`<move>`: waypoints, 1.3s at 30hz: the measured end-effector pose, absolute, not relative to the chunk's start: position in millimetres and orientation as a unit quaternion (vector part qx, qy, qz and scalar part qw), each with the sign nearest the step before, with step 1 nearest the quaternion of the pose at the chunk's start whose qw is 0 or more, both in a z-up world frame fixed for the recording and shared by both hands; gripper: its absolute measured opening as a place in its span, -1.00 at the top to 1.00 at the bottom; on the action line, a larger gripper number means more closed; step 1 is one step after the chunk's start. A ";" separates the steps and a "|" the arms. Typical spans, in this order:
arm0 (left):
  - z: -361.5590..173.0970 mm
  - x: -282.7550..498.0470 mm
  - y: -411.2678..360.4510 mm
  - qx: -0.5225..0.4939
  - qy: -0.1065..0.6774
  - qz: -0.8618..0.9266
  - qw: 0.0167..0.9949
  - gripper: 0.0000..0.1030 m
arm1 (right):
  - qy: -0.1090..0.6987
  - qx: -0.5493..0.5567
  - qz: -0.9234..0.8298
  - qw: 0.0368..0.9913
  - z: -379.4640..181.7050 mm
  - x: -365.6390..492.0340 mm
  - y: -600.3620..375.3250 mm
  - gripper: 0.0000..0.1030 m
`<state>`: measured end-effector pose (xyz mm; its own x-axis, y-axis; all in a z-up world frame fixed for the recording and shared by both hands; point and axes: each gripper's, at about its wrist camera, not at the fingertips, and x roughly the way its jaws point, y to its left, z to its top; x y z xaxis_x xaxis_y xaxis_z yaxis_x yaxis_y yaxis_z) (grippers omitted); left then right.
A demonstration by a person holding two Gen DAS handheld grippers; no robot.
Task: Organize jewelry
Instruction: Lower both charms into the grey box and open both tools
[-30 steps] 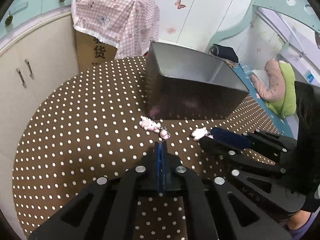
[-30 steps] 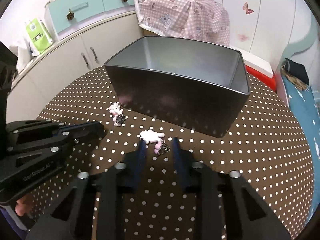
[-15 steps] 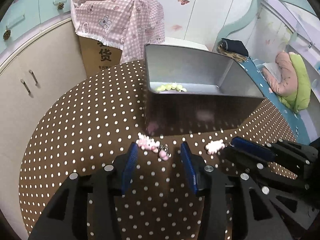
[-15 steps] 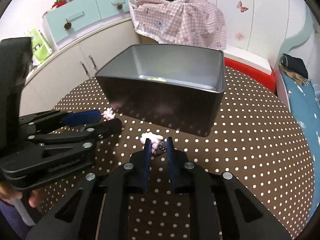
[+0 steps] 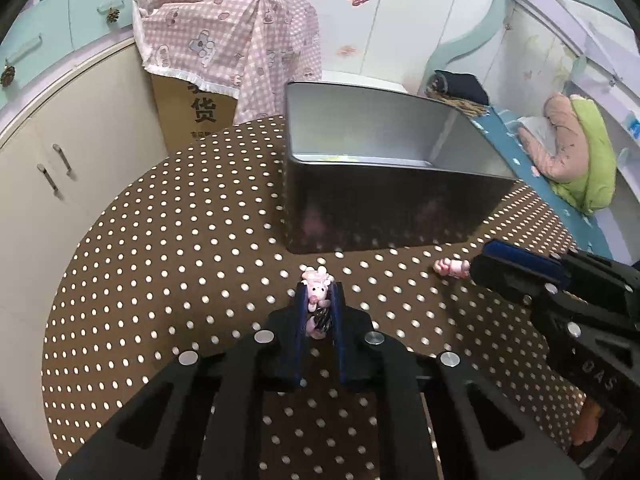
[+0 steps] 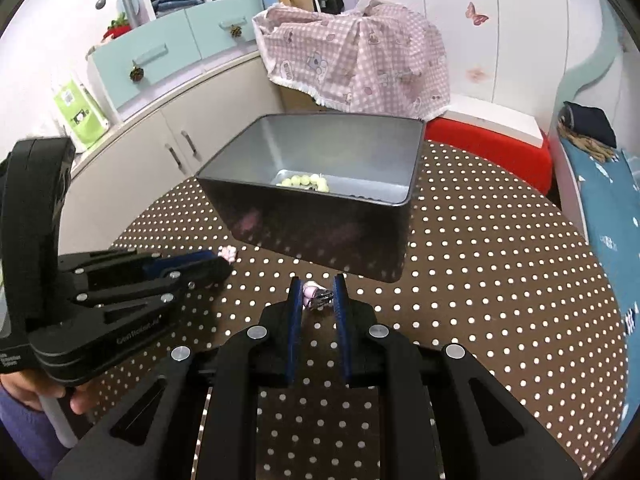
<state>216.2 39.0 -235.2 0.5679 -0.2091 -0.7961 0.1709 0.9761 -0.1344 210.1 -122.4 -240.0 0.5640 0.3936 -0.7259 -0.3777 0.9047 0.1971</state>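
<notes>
A dark metal box (image 5: 384, 208) stands on the brown dotted table (image 5: 180, 264); in the right wrist view the box (image 6: 320, 232) holds a pale green bead bracelet (image 6: 306, 181). My left gripper (image 5: 318, 300) is shut on a pink pig charm (image 5: 316, 294) with a dark clasp, in front of the box. My right gripper (image 6: 316, 292) is shut on a second pink charm (image 6: 314, 294) with a metal clasp. In the left wrist view that second charm (image 5: 450, 267) sticks out of the right gripper's fingers (image 5: 516, 260).
A cardboard carton under a pink checked cloth (image 5: 228, 48) stands behind the table. Cream cabinets (image 5: 52, 168) lie to the left. A bed with green and pink bedding (image 5: 576, 152) is on the right. A red stool (image 6: 484, 148) sits behind the box.
My left gripper opened, moved onto the pig charm and closed on it. My right gripper closed on the second charm and both charms now sit between the fingers.
</notes>
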 end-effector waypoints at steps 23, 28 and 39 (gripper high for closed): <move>-129.2 198.4 29.3 -0.038 0.358 -0.198 0.912 0.80 | 0.333 0.013 0.205 0.920 -135.2 202.1 -144.2 0.69; -119.9 221.8 26.8 -0.033 0.358 -0.196 0.912 0.80 | 0.326 0.014 0.201 0.924 -121.8 219.3 -144.5 0.69; -138.4 264.6 21.6 -0.033 0.391 -0.197 0.899 0.80 | 0.349 0.017 0.203 0.915 -138.5 255.3 -128.4 0.69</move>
